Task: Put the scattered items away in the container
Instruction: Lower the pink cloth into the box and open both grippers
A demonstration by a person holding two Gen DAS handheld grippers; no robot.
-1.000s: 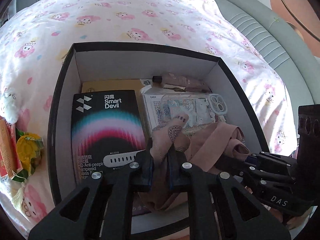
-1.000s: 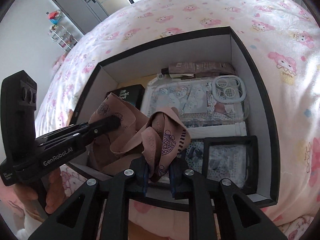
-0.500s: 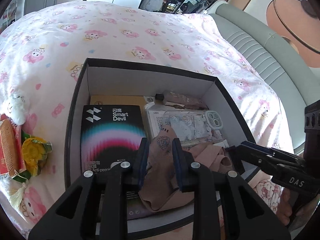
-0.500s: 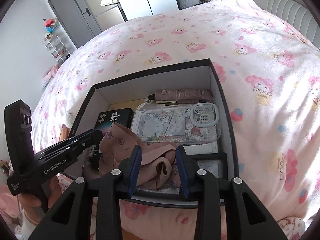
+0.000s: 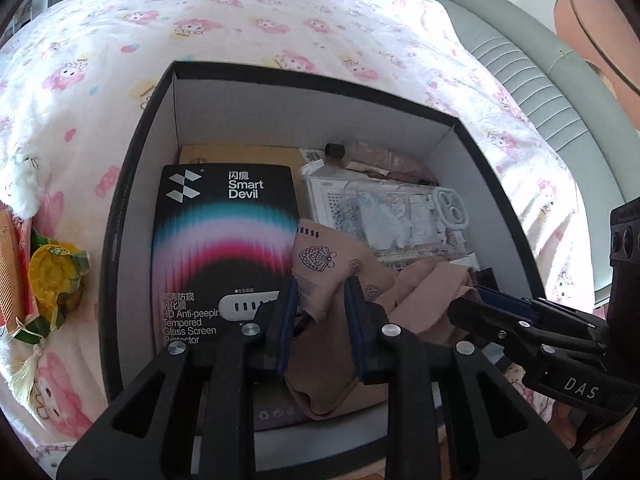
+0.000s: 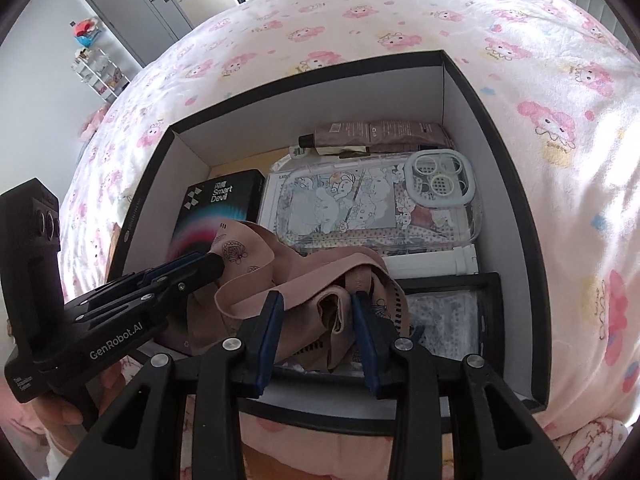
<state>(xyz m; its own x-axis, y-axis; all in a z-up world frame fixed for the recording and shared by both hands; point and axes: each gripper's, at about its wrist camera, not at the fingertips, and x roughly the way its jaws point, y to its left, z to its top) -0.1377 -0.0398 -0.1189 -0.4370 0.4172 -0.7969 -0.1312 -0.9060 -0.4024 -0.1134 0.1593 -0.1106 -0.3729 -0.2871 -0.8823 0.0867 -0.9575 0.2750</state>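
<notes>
Both the left gripper (image 5: 320,300) and right gripper (image 6: 316,312) have just spread their jaws, letting go of the crumpled pink patterned cloth (image 6: 296,276) now lying low-centre inside the black-rimmed white cardboard box (image 6: 452,92), so next is probably backing out toward the yellow wrapped snack (image 5: 52,276) at far left.

The box (image 6: 500,152) is black outside and white inside, open at the top, and it stands on the bed. Inside it, a pink-beige cloth (image 6: 308,280) with small dark printed patterns lies crumpled at about 6 o'clock, partly over a black screen protector pack (image 5: 224,248) at 9 o'clock. A clear phone case (image 6: 372,208) with cartoon pictures lies flat near the centre. A brown tube (image 6: 344,134) lies along the far wall at 12 o'clock. A small black frame (image 6: 448,312) sits at 4 o'clock.
</notes>
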